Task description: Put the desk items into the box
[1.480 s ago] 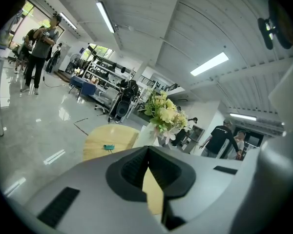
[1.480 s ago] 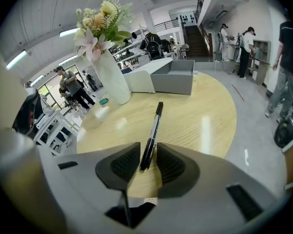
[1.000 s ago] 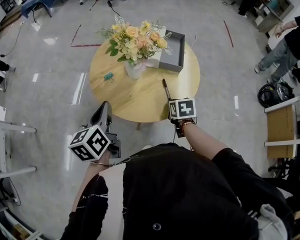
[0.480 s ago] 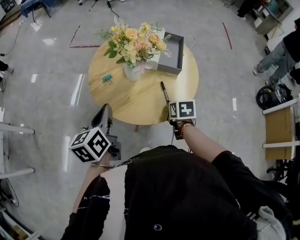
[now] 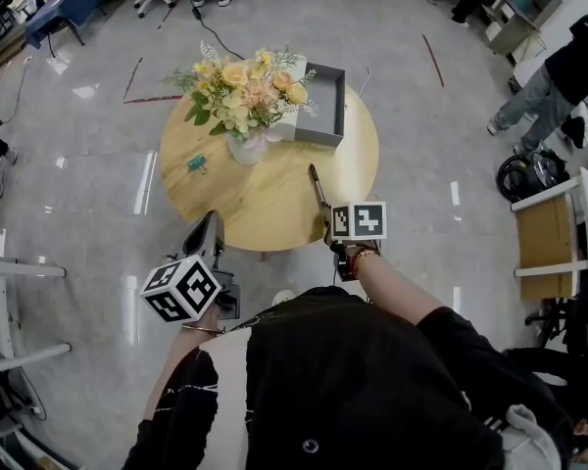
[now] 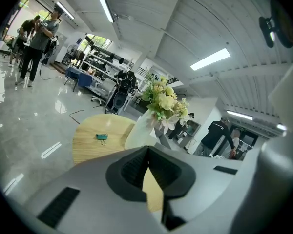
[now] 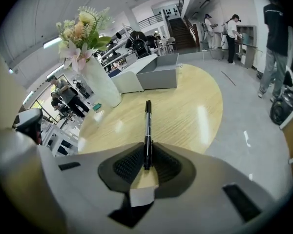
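- Here, in the head view, the right gripper (image 5: 326, 225) at lower centre is clamping a black pen (image 5: 318, 186). Its jaws have just been closing on the pen, which is pointing up the frame over the round wooden table (image 5: 274, 209).
- The left gripper (image 5: 211, 221) is hanging at lower left, off the table's edge, with its jaws together and nothing between them.
- The open grey box (image 5: 336, 101) is sitting at the table's upper right edge, just beside a vase of flowers (image 5: 240, 91).
- A teal binder clip (image 5: 196, 164) is lying on the table's left side.
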Demonstrator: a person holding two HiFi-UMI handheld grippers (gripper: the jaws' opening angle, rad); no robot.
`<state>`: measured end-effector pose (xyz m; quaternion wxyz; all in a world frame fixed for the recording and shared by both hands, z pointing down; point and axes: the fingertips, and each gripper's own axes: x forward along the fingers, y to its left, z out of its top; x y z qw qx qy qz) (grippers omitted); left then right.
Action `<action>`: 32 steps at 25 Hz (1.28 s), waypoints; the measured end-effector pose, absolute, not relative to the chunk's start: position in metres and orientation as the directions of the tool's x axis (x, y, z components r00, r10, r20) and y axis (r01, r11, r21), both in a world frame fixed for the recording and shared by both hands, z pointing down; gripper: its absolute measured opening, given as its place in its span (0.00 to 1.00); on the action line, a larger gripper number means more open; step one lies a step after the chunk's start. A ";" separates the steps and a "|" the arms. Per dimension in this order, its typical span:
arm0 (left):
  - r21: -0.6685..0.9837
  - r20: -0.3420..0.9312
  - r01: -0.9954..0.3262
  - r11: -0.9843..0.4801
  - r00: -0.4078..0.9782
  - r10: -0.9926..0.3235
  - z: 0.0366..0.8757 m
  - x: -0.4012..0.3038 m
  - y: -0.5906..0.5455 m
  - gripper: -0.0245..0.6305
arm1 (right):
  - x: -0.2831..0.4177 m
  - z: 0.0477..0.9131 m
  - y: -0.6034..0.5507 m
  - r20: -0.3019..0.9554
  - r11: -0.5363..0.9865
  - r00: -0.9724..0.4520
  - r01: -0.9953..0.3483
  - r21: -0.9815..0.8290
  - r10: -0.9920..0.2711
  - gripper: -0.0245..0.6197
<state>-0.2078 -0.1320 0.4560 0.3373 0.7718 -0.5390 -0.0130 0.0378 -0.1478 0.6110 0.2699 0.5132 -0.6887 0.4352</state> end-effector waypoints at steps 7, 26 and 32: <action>0.541 0.356 -0.809 -0.230 0.468 -0.809 0.462 -0.186 -0.139 0.05 | 0.050 0.605 -0.138 0.804 0.059 -0.341 -0.931 -0.359 -0.488 0.14; 0.539 0.347 -0.765 -0.352 0.582 -0.735 0.463 -0.127 -0.160 0.05 | 0.090 0.533 -0.162 0.660 -0.039 -0.344 -0.870 -0.492 -0.668 0.14; 0.511 0.322 -0.784 -0.351 0.553 -0.768 0.455 -0.132 -0.167 0.05 | 0.095 0.509 -0.176 0.606 -0.032 -0.327 -0.863 -0.504 -0.725 0.14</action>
